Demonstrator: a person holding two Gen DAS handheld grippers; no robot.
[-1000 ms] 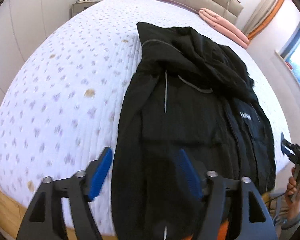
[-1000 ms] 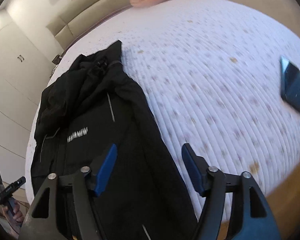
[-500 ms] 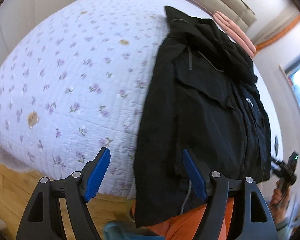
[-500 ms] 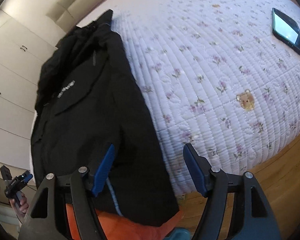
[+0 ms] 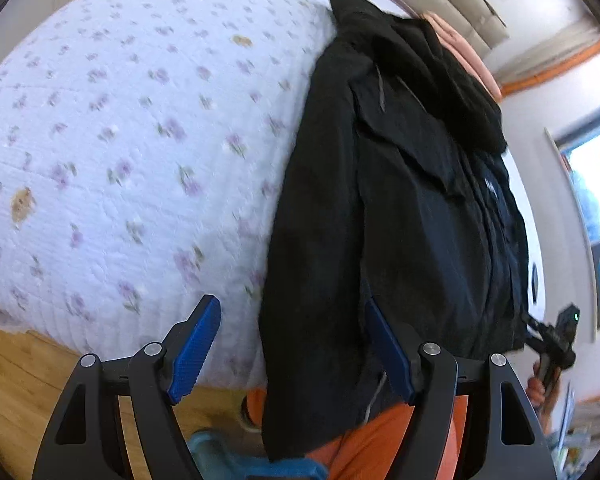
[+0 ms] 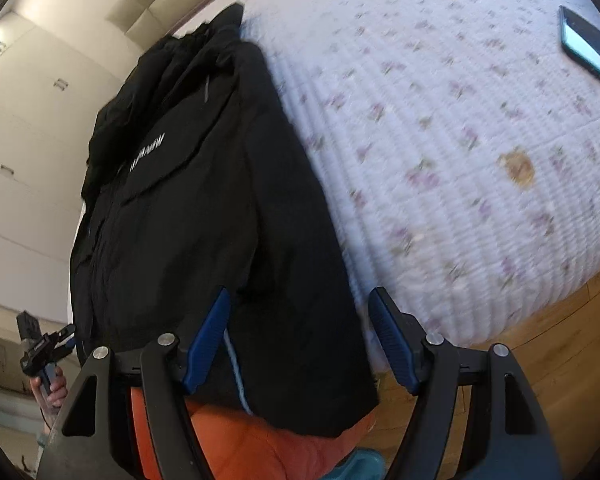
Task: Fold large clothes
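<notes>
Both grippers lowered toward bed edge; black jacket hem overhangs at lower centre. Left gripper apart, empty; right gripper opening, straddling hem. Quilt bare at right.

Black jacket overhanging bed edge

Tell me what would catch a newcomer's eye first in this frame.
A big black jacket dominates, laid lengthwise on the floral quilted bed with its hem hanging over the near edge. Both blue-padded grippers hover open at that hem, the left gripper at one corner and the right gripper at the other, neither gripping cloth yet. A dark phone lies on the quilt far off to the side.
</notes>
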